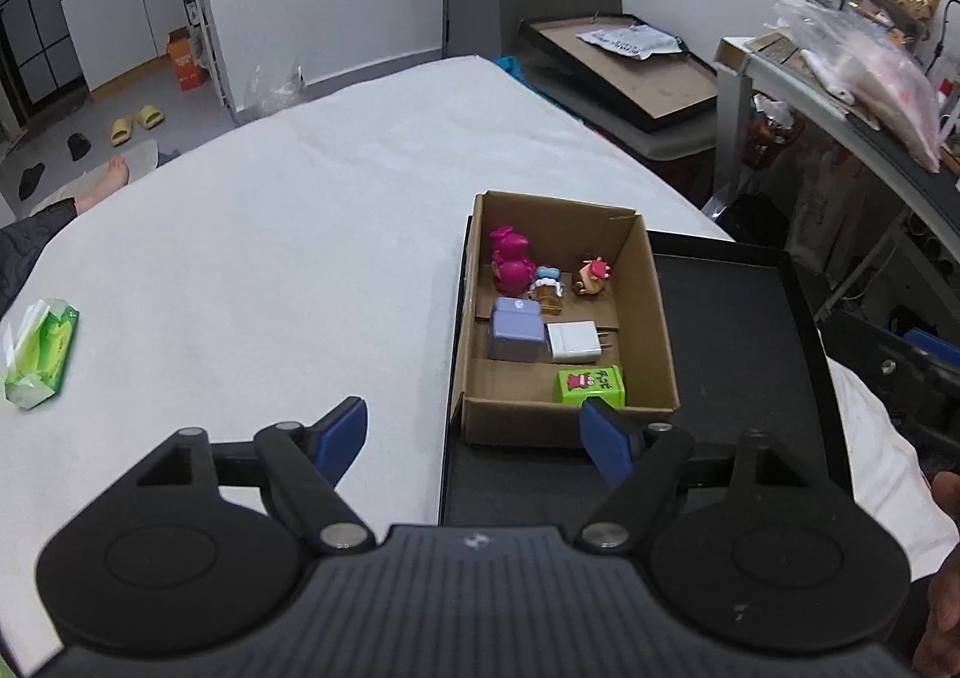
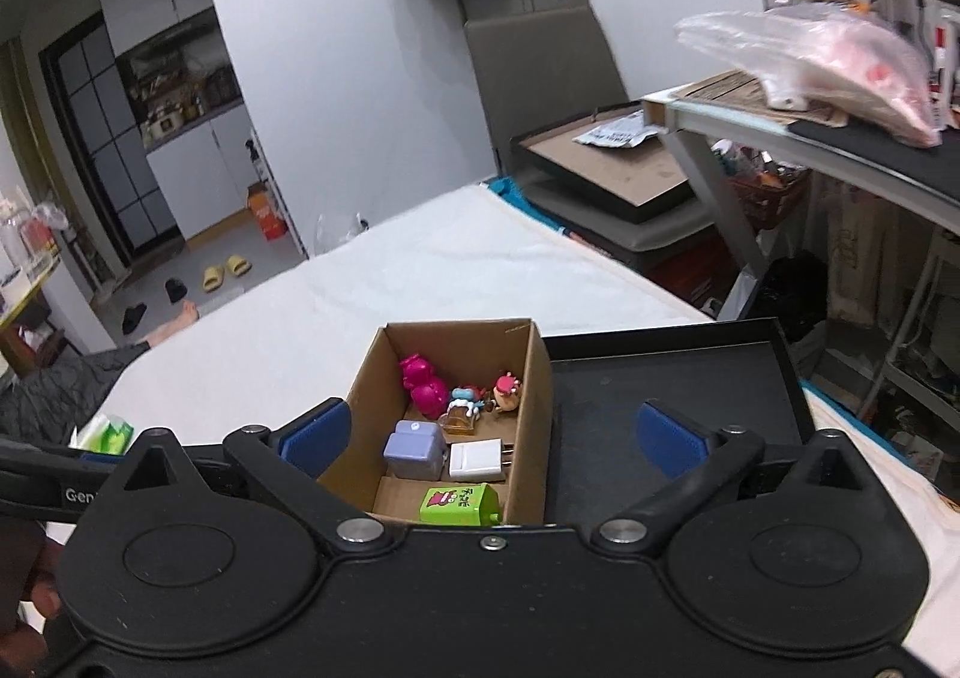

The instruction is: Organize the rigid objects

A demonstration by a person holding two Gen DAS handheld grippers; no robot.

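Sorting looks complete: your left gripper (image 1: 474, 432) and right gripper (image 2: 492, 432) hang released, empty, above the filled cardboard box (image 1: 657, 318); next, withdraw.

right gripper (image 2: 489, 438) with jaws wide apart and empty above cardboard box (image 2: 534, 414) of small toys and chargers
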